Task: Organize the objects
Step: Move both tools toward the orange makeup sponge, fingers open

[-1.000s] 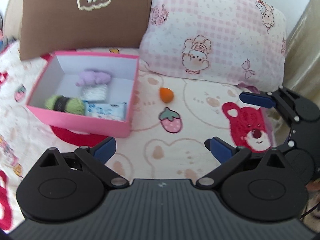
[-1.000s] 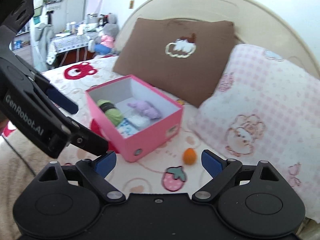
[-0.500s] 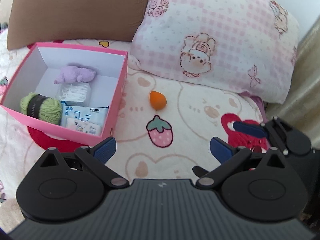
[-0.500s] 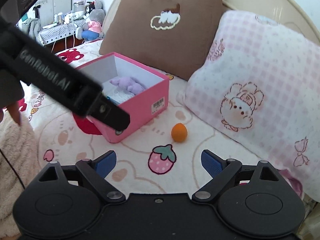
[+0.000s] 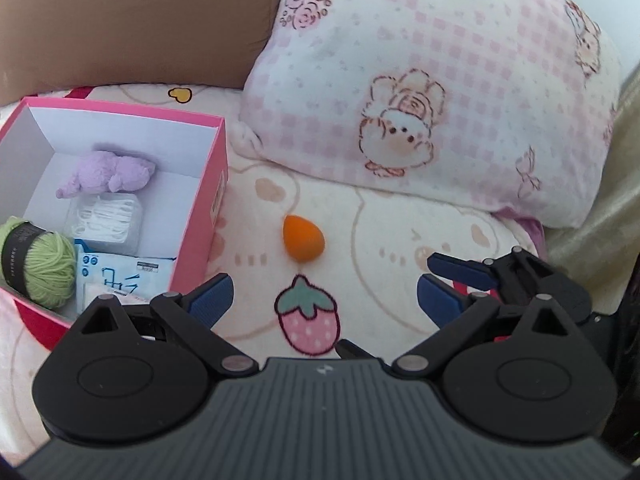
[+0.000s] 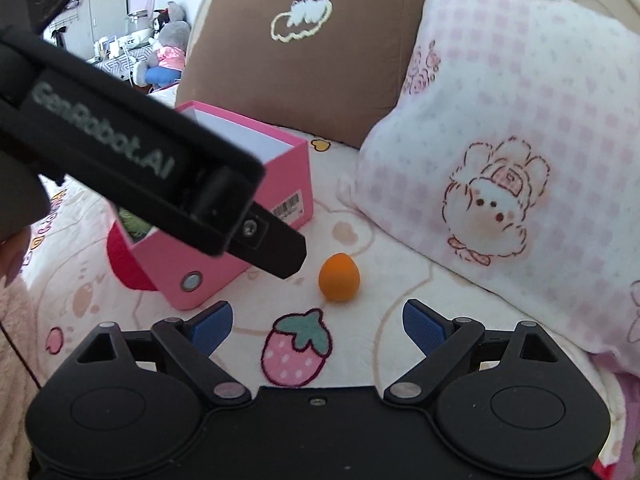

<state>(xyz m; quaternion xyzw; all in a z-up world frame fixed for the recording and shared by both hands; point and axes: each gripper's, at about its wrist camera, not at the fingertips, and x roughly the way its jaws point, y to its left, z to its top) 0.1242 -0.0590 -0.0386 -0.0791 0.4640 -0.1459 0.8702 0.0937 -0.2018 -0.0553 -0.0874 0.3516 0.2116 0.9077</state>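
An orange egg-shaped sponge [image 5: 303,239] lies on the bear-print blanket, right of the open pink box [image 5: 202,216]; it also shows in the right wrist view [image 6: 339,277]. The box [image 6: 224,276] holds a purple plush [image 5: 108,170], a white packet [image 5: 106,218], green yarn [image 5: 44,266] and a blue-white tissue pack [image 5: 124,276]. My left gripper [image 5: 322,300] is open and empty, a little short of the sponge. My right gripper [image 6: 318,322] is open and empty, just short of the sponge. The left gripper's body [image 6: 132,156] crosses the right wrist view.
A pink checked pillow [image 5: 432,92] and a brown cushion [image 5: 132,20] lean at the headboard behind the box and sponge. A pink strawberry print [image 6: 296,352] marks the blanket between the grippers and the sponge. The right gripper's fingers [image 5: 460,270] show at the right.
Both grippers have moved forward toward the sponge and box, which now look larger and closer. Both stay open. The sponge and box have not moved.
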